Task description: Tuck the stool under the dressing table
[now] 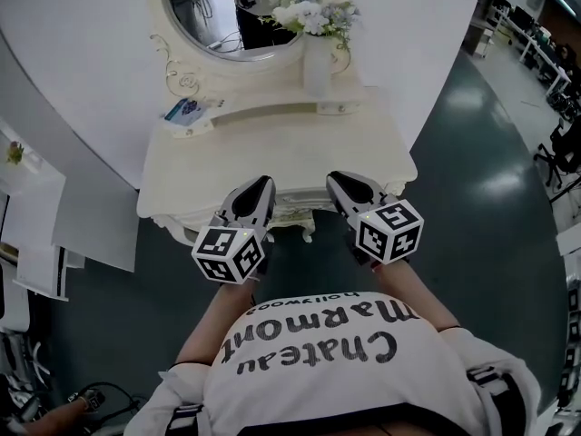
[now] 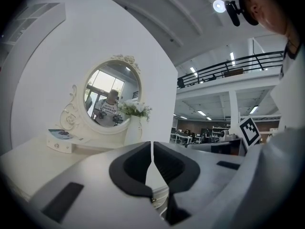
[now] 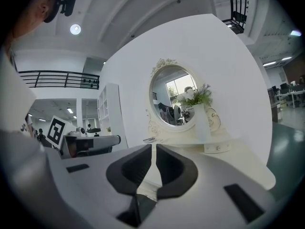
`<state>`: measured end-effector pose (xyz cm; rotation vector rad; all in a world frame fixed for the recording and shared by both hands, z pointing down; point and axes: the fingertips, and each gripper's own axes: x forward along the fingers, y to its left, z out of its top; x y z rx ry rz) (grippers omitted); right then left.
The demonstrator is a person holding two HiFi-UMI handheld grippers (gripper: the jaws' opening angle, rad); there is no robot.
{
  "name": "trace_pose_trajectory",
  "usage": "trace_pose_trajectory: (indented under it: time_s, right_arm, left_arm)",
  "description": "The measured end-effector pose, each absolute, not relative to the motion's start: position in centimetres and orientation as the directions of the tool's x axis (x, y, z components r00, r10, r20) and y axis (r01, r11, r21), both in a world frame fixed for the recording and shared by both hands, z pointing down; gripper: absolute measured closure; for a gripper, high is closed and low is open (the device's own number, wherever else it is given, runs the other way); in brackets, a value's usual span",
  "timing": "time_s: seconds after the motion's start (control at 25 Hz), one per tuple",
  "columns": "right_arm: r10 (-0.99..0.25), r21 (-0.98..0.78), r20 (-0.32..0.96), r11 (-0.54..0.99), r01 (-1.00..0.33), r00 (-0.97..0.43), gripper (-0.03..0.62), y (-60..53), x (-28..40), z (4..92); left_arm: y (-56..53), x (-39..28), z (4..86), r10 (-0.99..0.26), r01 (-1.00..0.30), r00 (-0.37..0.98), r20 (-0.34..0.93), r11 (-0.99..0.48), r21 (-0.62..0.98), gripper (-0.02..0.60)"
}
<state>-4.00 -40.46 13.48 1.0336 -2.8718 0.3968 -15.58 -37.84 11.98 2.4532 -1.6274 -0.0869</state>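
The cream dressing table point(image 1: 272, 143) stands against a white curved wall, with an oval mirror point(image 1: 238, 16) and a white vase of flowers point(image 1: 316, 57) on it. No stool shows in any view. My left gripper point(image 1: 260, 189) and right gripper point(image 1: 341, 183) hover side by side over the table's front edge, both pointing at the mirror. The left gripper point(image 2: 152, 149) is shut with nothing between its dark pads. My right gripper point(image 3: 154, 152) is shut and empty too. The person's shirt fills the lower head view and hides the floor below.
A small blue-topped box point(image 1: 186, 112) lies on the table's left side. White shelves point(image 1: 36, 234) stand at the left. Dark green floor point(image 1: 490, 180) spreads to the right, with office chairs and desks point(image 1: 558, 143) at the far right edge.
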Motion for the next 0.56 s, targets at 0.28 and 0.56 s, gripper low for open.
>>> trace_pose_trajectory:
  time_s: [0.28,0.56]
  right_arm:
    - [-0.619,-0.242,0.163,0.730,-0.640,-0.768,0.546,-40.8,-3.4,14.4]
    - [-0.604,-0.258,0.177,0.733,-0.629,-0.777,0.546,-40.7,-3.9,15.1]
  left_arm:
    - [-37.8,-15.1,12.6,-0.918,-0.908,0.390,0.068,-0.371,0.197,0.545]
    - [-37.8,-15.2,13.2,-0.920,-0.909,0.384,0.079,-0.362,0.205,0.545]
